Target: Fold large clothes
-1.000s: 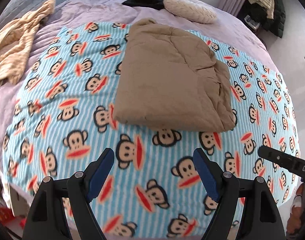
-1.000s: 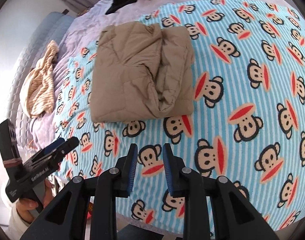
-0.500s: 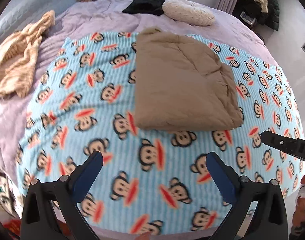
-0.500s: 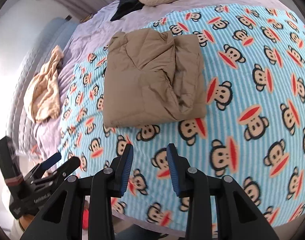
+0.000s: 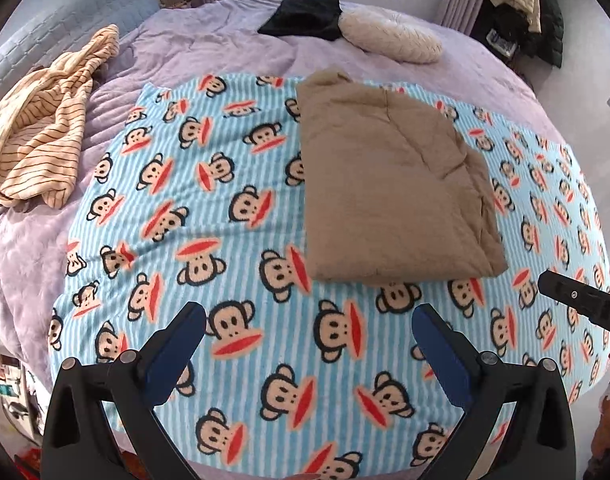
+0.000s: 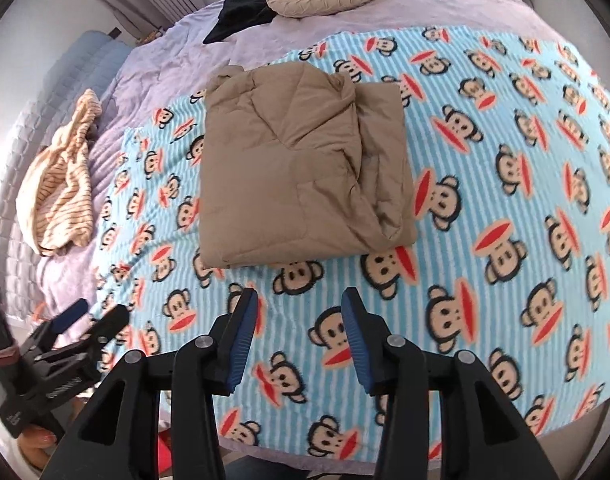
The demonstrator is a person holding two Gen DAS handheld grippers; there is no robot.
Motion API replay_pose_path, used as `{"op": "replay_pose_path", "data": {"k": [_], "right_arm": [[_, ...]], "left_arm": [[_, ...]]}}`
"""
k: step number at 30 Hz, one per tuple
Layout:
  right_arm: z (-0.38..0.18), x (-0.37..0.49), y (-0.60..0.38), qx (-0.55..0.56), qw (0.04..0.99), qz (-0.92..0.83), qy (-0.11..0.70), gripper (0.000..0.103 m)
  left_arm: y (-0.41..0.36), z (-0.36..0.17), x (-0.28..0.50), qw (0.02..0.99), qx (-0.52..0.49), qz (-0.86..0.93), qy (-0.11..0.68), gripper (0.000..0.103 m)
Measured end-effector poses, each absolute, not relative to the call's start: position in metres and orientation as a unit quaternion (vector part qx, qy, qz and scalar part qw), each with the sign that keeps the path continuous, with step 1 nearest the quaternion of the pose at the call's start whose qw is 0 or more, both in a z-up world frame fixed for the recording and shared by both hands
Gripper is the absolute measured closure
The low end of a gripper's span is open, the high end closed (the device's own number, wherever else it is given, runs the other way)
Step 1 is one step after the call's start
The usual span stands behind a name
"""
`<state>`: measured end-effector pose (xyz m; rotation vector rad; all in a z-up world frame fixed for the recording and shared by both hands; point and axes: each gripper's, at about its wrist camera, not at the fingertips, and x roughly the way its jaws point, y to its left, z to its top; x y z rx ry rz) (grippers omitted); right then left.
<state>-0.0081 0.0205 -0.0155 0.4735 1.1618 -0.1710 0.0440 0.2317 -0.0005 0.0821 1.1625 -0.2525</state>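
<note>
A tan padded jacket [image 5: 389, 184] lies folded into a thick rectangle on the monkey-print blanket [image 5: 209, 208] that covers the near half of a bed, with both tools held back over the blanket's near edge. The left tool [image 5: 309, 344] stands wide open and holds nothing; the right tool [image 6: 300, 336] is parted more narrowly, also empty, and neither touches the jacket. A striped garment [image 5: 45, 128] sits crumpled off the blanket's left side, while a round cream cushion [image 5: 389, 38] and a dark cloth [image 5: 305, 18] rest beyond its far edge. The jacket looks soft, puffy and light, likely to spring open and slide on its smooth shell. Its loose layered flaps bunch along the side nearest the blanket's right edge, so a firm pinch through all layers at the near corners appears the surest hold.
</note>
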Motion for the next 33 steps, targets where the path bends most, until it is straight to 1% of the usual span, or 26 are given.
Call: {"op": "replay_pose_path", "data": {"k": [3,5,7,9,11,15,17,18,19,24,33], "right_arm": [[-0.003,-0.004,0.020,0.206,0.817,-0.092,0.531,0.044],[0.007,-0.002,0.020,0.196,0.826,-0.100,0.518,0.031],[0.019,-0.002,0.020,0.188,0.837,-0.106,0.504,0.023],[0.030,-0.002,0.020,0.178,0.847,-0.112,0.488,0.021],[0.039,-0.002,0.022,0.174,0.854,-0.113,0.477,0.017],[0.053,-0.003,0.023,0.175,0.863,-0.109,0.461,0.016],[0.058,-0.004,0.024,0.172,0.867,-0.110,0.455,0.014],[0.062,-0.004,0.024,0.169,0.869,-0.112,0.452,0.011],[0.063,-0.005,0.024,0.167,0.870,-0.112,0.451,0.001],[0.073,-0.008,0.026,0.160,0.878,-0.119,0.434,0.000],[0.081,-0.007,0.025,0.149,0.879,-0.133,0.433,0.000]], "left_arm": [[0.234,0.010,0.049,0.831,0.031,-0.121,0.541,0.000],[0.233,0.016,0.052,0.833,0.029,-0.120,0.539,0.000],[0.232,0.022,0.054,0.837,0.029,-0.118,0.534,0.000],[0.229,0.032,0.054,0.843,0.033,-0.117,0.524,0.000],[0.226,0.041,0.054,0.847,0.034,-0.119,0.518,0.000],[0.218,0.058,0.052,0.854,0.042,-0.119,0.505,0.000],[0.216,0.066,0.050,0.859,0.043,-0.119,0.496,0.000],[0.215,0.070,0.049,0.862,0.043,-0.117,0.491,0.000],[0.214,0.073,0.048,0.864,0.044,-0.116,0.488,0.000],[0.211,0.087,0.047,0.875,0.050,-0.108,0.469,0.000],[0.212,0.097,0.046,0.882,0.045,-0.100,0.459,0.000]]}}
